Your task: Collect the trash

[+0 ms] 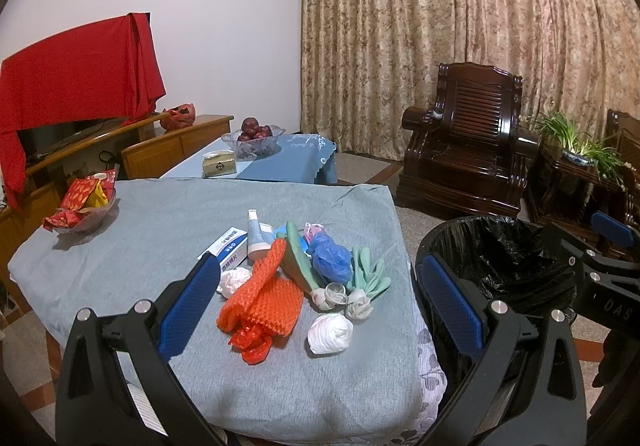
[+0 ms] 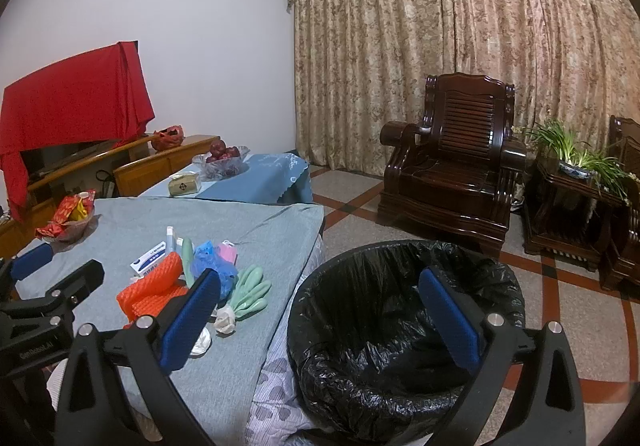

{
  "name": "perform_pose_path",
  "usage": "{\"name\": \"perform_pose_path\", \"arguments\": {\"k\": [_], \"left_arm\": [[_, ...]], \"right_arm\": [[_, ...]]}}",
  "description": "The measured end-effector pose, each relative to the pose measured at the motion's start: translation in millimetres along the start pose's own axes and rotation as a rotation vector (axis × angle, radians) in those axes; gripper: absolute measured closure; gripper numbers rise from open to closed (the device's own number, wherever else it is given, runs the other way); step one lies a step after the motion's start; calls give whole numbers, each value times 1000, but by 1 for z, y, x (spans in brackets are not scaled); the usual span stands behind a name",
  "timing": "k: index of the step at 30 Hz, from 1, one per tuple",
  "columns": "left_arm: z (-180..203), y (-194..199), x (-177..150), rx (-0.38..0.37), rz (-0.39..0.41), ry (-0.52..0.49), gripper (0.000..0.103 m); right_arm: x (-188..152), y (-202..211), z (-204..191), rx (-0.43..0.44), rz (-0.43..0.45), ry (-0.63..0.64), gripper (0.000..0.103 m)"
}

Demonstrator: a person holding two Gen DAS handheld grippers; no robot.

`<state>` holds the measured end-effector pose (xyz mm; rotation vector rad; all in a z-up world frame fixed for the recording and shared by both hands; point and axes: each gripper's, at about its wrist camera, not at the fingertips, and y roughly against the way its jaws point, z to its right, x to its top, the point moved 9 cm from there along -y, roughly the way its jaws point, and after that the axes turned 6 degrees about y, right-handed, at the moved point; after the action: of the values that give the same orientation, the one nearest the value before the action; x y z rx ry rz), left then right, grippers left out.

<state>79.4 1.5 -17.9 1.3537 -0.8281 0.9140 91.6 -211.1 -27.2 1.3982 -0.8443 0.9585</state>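
Note:
A heap of trash lies on the grey-covered table (image 1: 100, 270): orange foam netting (image 1: 264, 296), a white wad (image 1: 330, 334), green rubber gloves (image 1: 366, 278), a blue mesh puff (image 1: 330, 256), a white-blue box (image 1: 228, 246) and a tube (image 1: 256, 236). The black-lined bin (image 2: 384, 330) stands on the floor right of the table. My left gripper (image 1: 316, 308) is open and empty, above the heap. My right gripper (image 2: 320, 316) is open and empty, over the bin's left rim. The netting (image 2: 154, 292) and gloves (image 2: 248, 296) also show in the right wrist view.
A glass bowl of red packets (image 1: 82, 205) sits at the table's far left. Behind stands a blue-covered table with a fruit bowl (image 1: 254, 135) and tissue box (image 1: 219, 163). A dark wooden armchair (image 1: 464, 141) and a plant stand (image 1: 576, 153) are right, before curtains.

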Motion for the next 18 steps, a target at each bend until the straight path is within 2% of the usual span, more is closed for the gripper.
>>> {"name": "perform_pose_path", "arguments": {"k": [11,18], "left_arm": [[-3,-1,-4,1,3,-1,5],[-21,-5,-4,28,12,21,5]], "right_arm": [[-4,-15,-19,17,-4,6,6],[-7,-28,-38,66,-28,6,6]]}}
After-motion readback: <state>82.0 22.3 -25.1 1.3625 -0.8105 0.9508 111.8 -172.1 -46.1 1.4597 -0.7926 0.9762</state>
